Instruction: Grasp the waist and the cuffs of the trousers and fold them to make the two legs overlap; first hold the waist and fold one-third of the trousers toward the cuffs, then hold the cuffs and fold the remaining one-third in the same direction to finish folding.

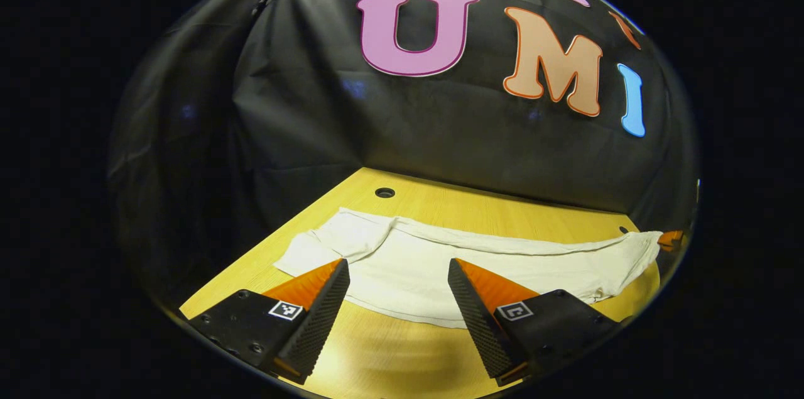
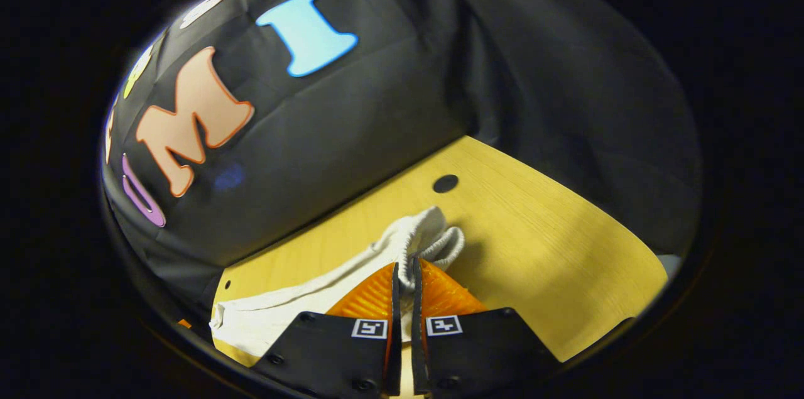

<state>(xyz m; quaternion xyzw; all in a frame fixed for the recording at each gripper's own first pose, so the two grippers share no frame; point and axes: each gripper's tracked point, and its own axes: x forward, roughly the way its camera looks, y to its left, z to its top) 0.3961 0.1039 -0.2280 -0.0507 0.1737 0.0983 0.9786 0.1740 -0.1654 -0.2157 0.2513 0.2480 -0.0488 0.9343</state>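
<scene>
Right gripper [image 2: 405,267] clamped on bunched waist of white trousers [image 2: 414,239], left gripper [image 1: 399,264] wide above trousers [image 1: 440,261] spread flat on wooden table [image 1: 389,355]

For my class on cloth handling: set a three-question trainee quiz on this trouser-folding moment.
1. True or false: the left gripper has its jaws shut on the trousers.
2. What does the right gripper pinch? A) the elastic waist B) the table edge C) nothing
3. Fill in: the trousers lie on a ____ table.

Key: 1 false, the jaws stand open above the cloth; 2 A; 3 wooden.
</scene>
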